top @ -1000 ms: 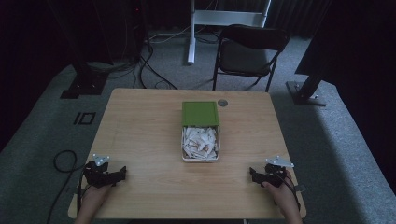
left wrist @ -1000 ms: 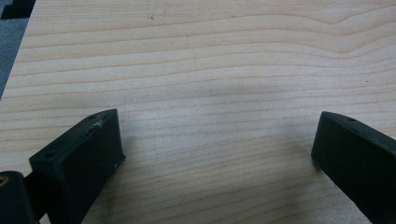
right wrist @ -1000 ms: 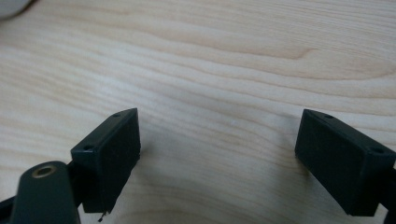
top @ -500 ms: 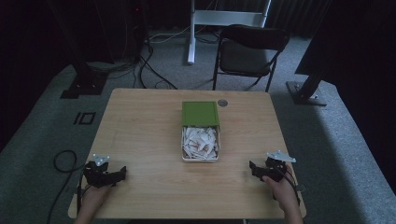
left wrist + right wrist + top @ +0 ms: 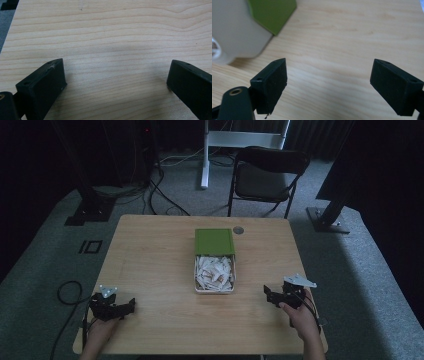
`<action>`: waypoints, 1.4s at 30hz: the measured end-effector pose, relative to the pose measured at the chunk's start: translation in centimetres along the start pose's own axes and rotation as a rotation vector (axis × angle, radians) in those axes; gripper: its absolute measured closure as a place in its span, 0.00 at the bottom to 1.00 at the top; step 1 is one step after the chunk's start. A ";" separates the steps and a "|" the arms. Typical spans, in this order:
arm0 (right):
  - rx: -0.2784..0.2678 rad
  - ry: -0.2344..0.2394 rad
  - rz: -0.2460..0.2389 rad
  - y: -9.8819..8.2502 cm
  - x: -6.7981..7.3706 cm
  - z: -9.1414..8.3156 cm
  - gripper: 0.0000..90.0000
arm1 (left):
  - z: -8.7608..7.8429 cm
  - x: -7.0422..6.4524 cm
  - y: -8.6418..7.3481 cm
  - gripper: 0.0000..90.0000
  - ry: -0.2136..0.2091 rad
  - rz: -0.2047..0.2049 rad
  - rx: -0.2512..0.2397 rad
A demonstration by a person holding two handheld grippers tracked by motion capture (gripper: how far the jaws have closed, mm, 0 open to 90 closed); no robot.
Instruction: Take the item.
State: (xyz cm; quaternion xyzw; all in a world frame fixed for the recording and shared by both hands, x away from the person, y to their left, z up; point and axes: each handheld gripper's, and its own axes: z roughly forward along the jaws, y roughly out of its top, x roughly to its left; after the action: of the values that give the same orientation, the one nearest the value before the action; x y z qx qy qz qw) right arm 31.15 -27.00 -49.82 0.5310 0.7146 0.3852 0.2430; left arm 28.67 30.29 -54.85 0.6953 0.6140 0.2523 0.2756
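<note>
A white rectangular box (image 5: 196, 275) sits at the middle of the wooden table (image 5: 150, 255), half covered by a green lid (image 5: 214, 241); its open front half holds several white pieces (image 5: 215, 272). My left gripper (image 5: 131, 304) rests near the table's front left corner, open, with bare wood between its jaws (image 5: 115, 82). My right gripper (image 5: 268, 295) is at the front right, lifted slightly and open, nothing between its fingers (image 5: 329, 82). The right gripper view catches the box's white wall (image 5: 234, 32) and green lid (image 5: 272, 13) at upper left.
A small round grey disc (image 5: 238, 230) lies on the table behind the box. A black folding chair (image 5: 267, 175) stands beyond the far edge, with stand bases (image 5: 90, 210) and cables (image 5: 160, 185) on the carpet around.
My right gripper has lifted a little and edged toward the box. The left gripper has stayed put.
</note>
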 end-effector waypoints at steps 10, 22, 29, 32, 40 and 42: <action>-0.054 0.048 -0.048 3.0 1.8 -0.2 0.17 | 0.0 0.0 0.0 0.03 0.000 0.000 0.000; -0.095 0.109 -0.079 5.5 4.3 -0.1 0.19 | 0.0 0.0 0.0 0.03 0.000 -0.002 -0.001; -0.118 0.154 -0.099 6.7 5.9 0.1 0.20 | 0.0 0.0 0.0 0.03 0.000 -0.002 0.000; -0.126 0.169 -0.106 7.2 6.5 0.3 0.22 | 0.0 0.0 0.0 0.03 0.000 -0.002 -0.001; -0.127 0.207 -0.135 7.9 8.2 0.9 0.22 | 0.0 0.0 0.0 0.03 0.000 -0.003 -0.001; -0.126 0.217 -0.138 8.1 8.6 1.0 0.23 | 0.0 0.0 0.0 0.03 0.000 -0.003 -0.001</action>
State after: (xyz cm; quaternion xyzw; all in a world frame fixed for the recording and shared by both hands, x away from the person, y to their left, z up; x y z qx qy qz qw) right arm 33.78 -17.42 -43.30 0.4197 0.7457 0.4668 0.2231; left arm 28.68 30.26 -54.86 0.6942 0.6148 0.2524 0.2763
